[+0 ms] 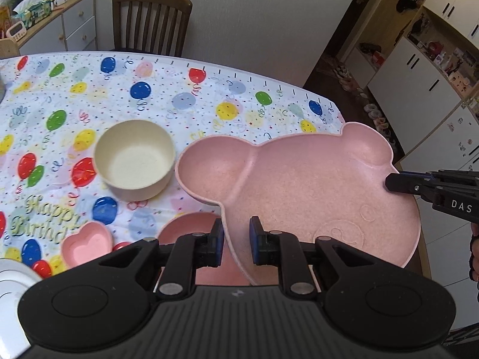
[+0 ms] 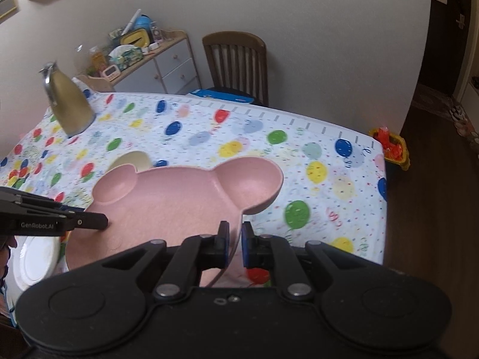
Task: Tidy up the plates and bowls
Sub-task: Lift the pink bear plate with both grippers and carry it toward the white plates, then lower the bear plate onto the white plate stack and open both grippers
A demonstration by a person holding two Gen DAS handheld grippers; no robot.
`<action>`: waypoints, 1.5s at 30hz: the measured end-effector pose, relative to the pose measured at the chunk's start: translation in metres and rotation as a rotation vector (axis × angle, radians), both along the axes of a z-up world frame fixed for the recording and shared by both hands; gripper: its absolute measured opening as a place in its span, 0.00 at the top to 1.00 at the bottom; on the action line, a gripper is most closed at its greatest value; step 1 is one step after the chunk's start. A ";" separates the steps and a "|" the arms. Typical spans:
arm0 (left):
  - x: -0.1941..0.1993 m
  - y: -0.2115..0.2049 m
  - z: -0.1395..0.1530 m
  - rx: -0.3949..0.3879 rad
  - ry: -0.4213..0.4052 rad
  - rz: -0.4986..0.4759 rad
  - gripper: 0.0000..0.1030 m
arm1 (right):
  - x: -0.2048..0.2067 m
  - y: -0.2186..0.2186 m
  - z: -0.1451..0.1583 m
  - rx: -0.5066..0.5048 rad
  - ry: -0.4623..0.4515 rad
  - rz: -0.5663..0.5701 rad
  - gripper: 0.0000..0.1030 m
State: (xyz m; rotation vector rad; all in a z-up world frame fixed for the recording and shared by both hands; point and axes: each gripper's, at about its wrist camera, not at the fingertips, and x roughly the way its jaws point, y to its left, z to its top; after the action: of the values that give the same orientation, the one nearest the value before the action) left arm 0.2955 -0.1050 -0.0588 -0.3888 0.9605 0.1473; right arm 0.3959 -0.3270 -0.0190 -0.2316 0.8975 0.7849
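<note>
A pink bear-shaped divided plate (image 1: 299, 185) hangs above the table, held from two sides; it also shows in the right wrist view (image 2: 167, 206). My left gripper (image 1: 236, 239) straddles its near rim, fingers close on it. My right gripper (image 2: 235, 242) pinches the opposite rim and shows in the left wrist view (image 1: 398, 184) at the plate's right edge. My left gripper shows in the right wrist view (image 2: 98, 220) at the plate's left edge. A cream bowl (image 1: 134, 158) stands on the table. A pink round bowl (image 1: 191, 227) sits under the plate. A pink heart dish (image 1: 86, 243) lies near.
A white plate (image 2: 36, 257) lies at the table's near left. A gold kettle (image 2: 67, 104) stands at the far left. The balloon tablecloth (image 1: 209, 104) covers the table. A wooden chair (image 1: 151, 21) stands behind. A drawer cabinet (image 2: 167, 65) stands at the wall.
</note>
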 end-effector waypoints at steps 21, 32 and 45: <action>-0.168 0.132 0.014 0.044 -0.026 0.025 0.84 | -0.159 0.132 -0.001 -0.007 -0.016 0.055 0.92; -0.223 0.207 -0.009 0.072 0.012 0.073 0.84 | -0.217 0.209 -0.038 -0.037 0.014 0.080 0.91; -0.238 0.257 -0.059 0.075 0.044 0.136 0.84 | -0.236 0.267 -0.088 -0.108 0.053 0.065 0.91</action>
State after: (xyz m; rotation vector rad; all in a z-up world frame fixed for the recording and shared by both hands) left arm 0.0575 0.1520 -0.1174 -0.3833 0.9687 0.3158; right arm 0.1603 -0.0602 -0.1072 -0.3374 0.9879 0.8065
